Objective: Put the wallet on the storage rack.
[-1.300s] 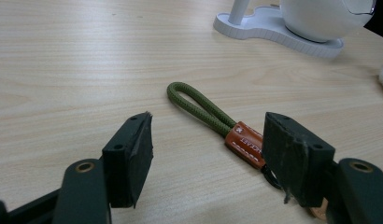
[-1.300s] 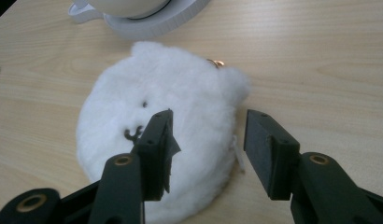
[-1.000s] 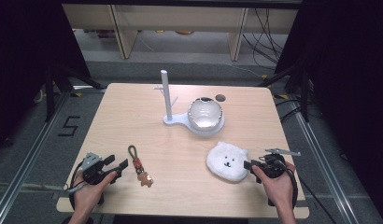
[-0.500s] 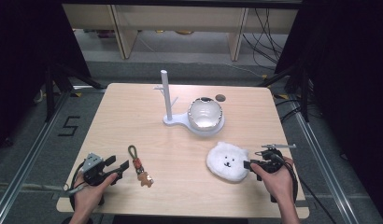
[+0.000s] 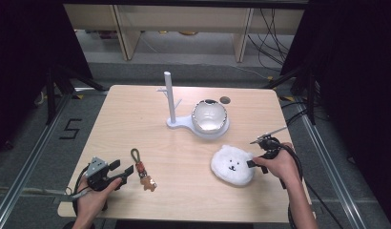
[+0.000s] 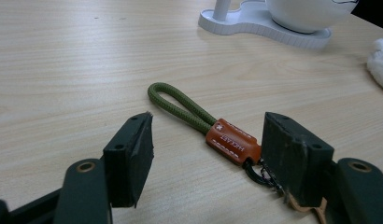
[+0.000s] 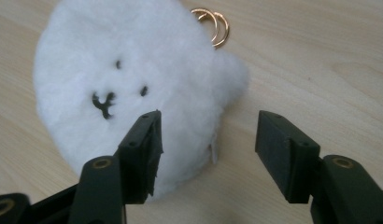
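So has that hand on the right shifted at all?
Yes. The right gripper has crept up the table, from level with the white plush bear's lower half to its upper edge.

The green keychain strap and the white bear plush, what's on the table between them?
Bare tabletop between strap and plush, seen in the high view.

Keychain (image 5: pixel 142 170) left of plush (image 5: pixel 233 165)

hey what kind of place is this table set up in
Probably a lab or workshop recording station, not a home. The wooden table sits on a floor marked with a taped number 5, dark curtains hang on both sides, and loose cables run behind it.
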